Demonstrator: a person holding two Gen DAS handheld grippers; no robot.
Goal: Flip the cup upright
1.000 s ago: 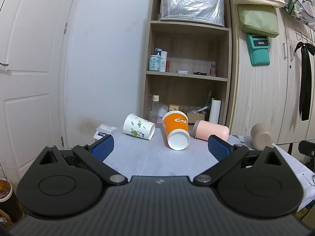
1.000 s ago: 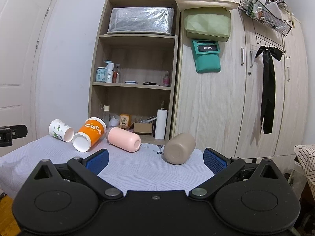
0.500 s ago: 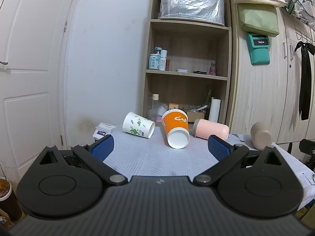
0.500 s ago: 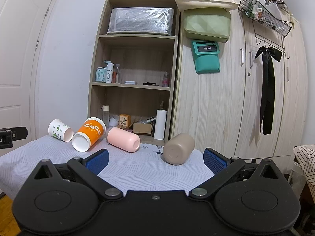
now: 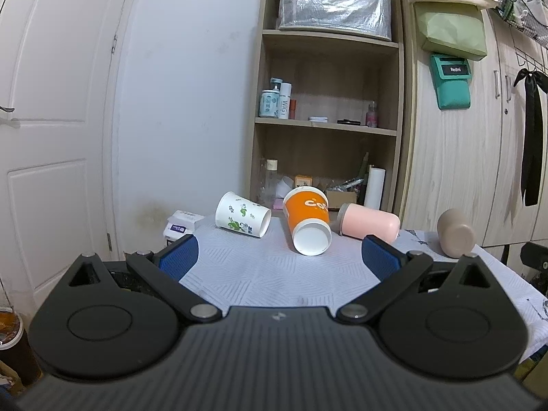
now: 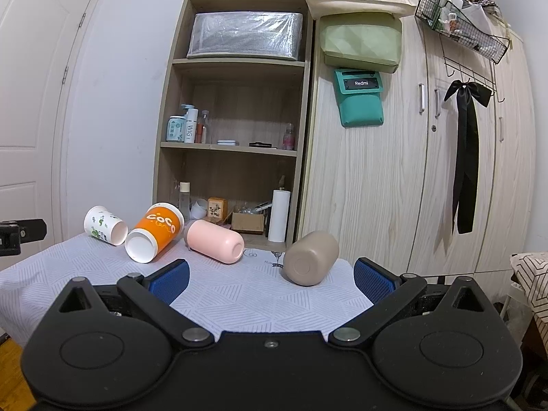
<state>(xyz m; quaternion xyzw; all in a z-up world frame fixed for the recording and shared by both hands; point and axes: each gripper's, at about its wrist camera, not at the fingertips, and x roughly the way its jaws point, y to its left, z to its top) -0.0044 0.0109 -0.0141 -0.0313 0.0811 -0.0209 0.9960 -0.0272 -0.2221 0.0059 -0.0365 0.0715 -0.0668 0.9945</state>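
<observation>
Four cups on their sides on the surface, orange cup between white cup and pink cup, tan cup well right of the orange cup, left gripper wide and empty, right gripper wide and empty

This is a room in a home. A white panelled door stands at nine o'clock; at twelve o'clock an open wooden shelf unit holds toiletry bottles and a wrapped storage box. From one to three o'clock runs a wood-grain wardrobe, with a black ribbon bow and a wire basket hanging on it.
</observation>
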